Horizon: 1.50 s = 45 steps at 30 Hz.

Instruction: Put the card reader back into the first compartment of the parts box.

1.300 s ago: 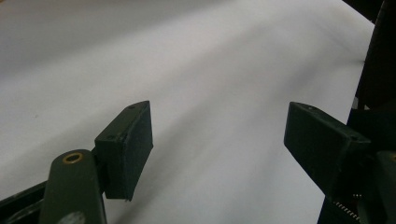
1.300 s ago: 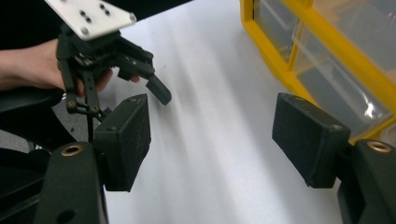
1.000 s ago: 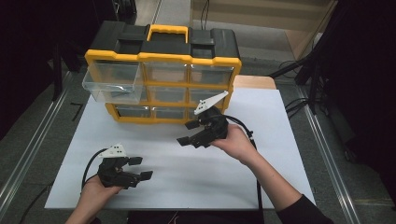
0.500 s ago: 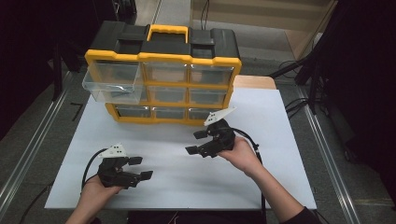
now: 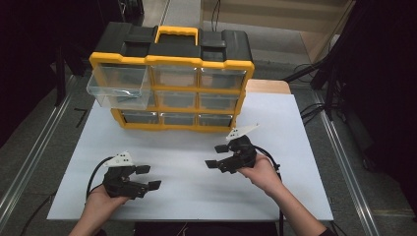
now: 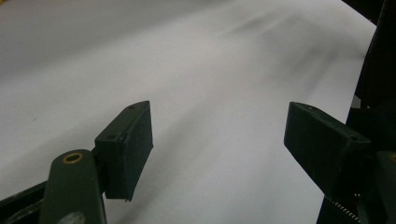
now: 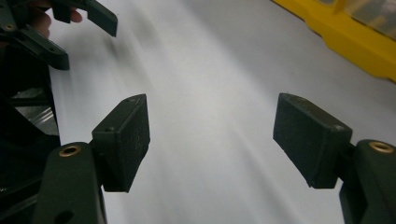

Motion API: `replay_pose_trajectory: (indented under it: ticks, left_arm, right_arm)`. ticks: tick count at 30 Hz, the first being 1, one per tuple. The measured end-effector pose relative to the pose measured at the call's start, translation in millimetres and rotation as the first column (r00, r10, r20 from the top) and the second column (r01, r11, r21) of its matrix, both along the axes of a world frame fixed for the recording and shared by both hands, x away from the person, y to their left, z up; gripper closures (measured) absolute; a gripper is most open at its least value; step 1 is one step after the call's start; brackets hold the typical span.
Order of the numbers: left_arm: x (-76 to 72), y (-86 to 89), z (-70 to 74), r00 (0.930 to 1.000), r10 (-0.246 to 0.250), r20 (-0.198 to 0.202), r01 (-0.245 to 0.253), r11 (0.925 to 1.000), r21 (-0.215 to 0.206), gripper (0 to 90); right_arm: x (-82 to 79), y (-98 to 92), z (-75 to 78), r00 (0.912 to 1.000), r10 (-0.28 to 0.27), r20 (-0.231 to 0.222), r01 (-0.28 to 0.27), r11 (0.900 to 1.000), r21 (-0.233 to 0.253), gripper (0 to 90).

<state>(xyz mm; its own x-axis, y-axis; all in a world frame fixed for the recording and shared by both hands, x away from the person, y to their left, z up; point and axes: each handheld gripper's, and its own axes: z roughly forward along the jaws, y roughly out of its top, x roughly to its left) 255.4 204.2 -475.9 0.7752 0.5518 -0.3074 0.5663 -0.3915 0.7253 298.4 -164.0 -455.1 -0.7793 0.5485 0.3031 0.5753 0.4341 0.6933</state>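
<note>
Right gripper view is showing its jaws standing wide with nothing between them, just bare white table (image 7: pixel 224 93) underneath. Same story for the left gripper (image 5: pixel 142 178): jaws spread, gripping nothing, sitting low near the person's edge. Moving outward, the right gripper (image 5: pixel 218 156) is hanging a bit in front of the yellow-and-black drawer organizer (image 5: pixel 172 81), well apart from it. Its top-left clear drawer (image 5: pixel 118 87) is sticking out, looks empty as far as I can tell. My guess: we're sitting between steps, and next up is reaching across to that drawer front to push it shut.
</note>
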Motion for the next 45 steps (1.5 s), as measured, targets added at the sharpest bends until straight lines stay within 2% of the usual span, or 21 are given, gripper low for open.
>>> replay_pose_trajectory:
  ticks: [9, 12, 19, 30, 39, 45]
  left_arm:
    - [0.0, -0.2, 0.1, 1.0, 0.001, -0.001, -0.001, 1.0, 0.0, 25.3]
    - [0.1, -0.2, -0.1, 1.0, 0.004, -0.003, -0.004, 1.0, -0.002, 25.3]
    - [0.1, 0.1, 0.3, 1.0, 0.003, 0.0, -0.003, 1.0, 0.0, 25.3]
    - [0.1, 0.0, 0.2, 1.0, 0.005, 0.0, -0.005, 1.0, 0.004, 25.3]
    - [0.3, -0.1, 0.2, 1.0, 0.008, -0.003, -0.008, 1.0, 0.004, 25.4]
    - [0.2, -0.7, -0.1, 0.9999, 0.015, -0.001, -0.015, 0.9999, 0.006, 25.4]
  right_arm:
    - [-14.2, -17.4, -9.0, 0.9993, -0.036, -0.002, 0.036, 0.999, 0.003, 24.6]
    - [-19.5, -22.7, -11.1, 0.9991, -0.041, 0.011, 0.041, 0.999, 0.005, 24.3]
    - [-31.2, -36.2, -19.3, 0.998, -0.062, 0.013, 0.063, 0.998, -0.01, 24.2]
    - [-46.5, -66.0, -33.8, 0.9923, -0.121, 0.028, 0.122, 0.992, -0.042, 24.2]
    - [-59.1, -90.6, -38.3, 0.9858, -0.164, 0.037, 0.165, 0.986, -0.036, 24.2]
    - [-62.8, -97.3, -41.6, 0.9857, -0.166, 0.03, 0.167, 0.985, -0.047, 24.2]
